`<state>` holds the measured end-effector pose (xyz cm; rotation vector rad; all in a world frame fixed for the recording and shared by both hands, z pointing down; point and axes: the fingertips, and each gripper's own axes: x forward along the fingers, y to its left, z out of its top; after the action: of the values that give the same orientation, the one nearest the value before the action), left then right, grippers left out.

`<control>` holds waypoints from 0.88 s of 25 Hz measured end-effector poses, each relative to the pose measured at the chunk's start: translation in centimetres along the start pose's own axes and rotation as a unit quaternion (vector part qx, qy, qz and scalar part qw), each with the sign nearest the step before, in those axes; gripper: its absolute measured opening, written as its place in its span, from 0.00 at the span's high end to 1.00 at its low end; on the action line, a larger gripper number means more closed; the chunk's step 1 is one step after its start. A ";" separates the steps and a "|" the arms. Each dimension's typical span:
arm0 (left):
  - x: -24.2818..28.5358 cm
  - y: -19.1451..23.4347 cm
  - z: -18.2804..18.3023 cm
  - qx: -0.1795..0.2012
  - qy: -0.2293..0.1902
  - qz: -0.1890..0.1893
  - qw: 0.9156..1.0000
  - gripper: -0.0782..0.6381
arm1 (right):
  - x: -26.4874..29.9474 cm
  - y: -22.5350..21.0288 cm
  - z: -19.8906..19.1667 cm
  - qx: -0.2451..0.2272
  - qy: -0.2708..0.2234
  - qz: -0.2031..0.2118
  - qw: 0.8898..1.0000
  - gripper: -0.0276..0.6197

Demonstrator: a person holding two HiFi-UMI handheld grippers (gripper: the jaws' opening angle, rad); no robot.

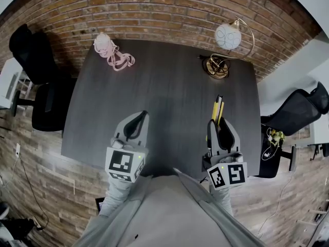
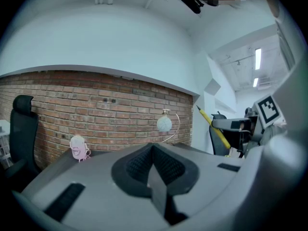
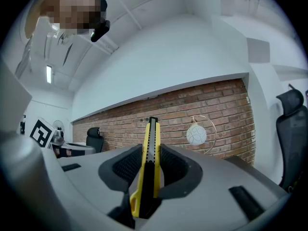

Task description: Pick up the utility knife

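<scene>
I am holding the knife (image 3: 152, 148) clamped in my right tongs (image 1: 217, 130) over the worktop (image 1: 164, 86). It is jutting far forward, so it could be pivoting or slipping out. My left tongs (image 2: 153, 150) are sitting closed and empty.

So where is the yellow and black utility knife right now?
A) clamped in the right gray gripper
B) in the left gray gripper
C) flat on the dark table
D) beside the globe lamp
A: the right gripper view shows the yellow and black utility knife clamped between the jaws of the right gray gripper, its tip poking out past them.
</scene>
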<state>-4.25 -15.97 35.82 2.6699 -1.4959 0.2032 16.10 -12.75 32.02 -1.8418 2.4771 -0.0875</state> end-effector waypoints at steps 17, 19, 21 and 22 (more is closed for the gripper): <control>0.2 0.4 -0.1 0.001 0.000 0.003 1.000 0.87 | 0.4 -0.2 0.2 0.004 -0.006 -0.002 1.000 0.76; 0.2 0.4 0.0 0.001 0.000 0.003 1.000 0.87 | 0.4 -0.3 0.2 0.004 -0.006 -0.002 1.000 0.76; 0.2 0.4 0.0 0.001 0.000 0.003 1.000 0.87 | 0.4 -0.2 0.3 0.005 -0.006 -0.003 1.000 0.76; 0.2 0.4 0.0 0.001 0.000 0.002 1.000 0.87 | 0.4 -0.2 0.3 0.005 -0.006 -0.003 1.000 0.76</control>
<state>-4.48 -16.35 35.89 2.6676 -1.5024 0.2051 16.21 -13.20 31.77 -1.8412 2.4580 -0.0877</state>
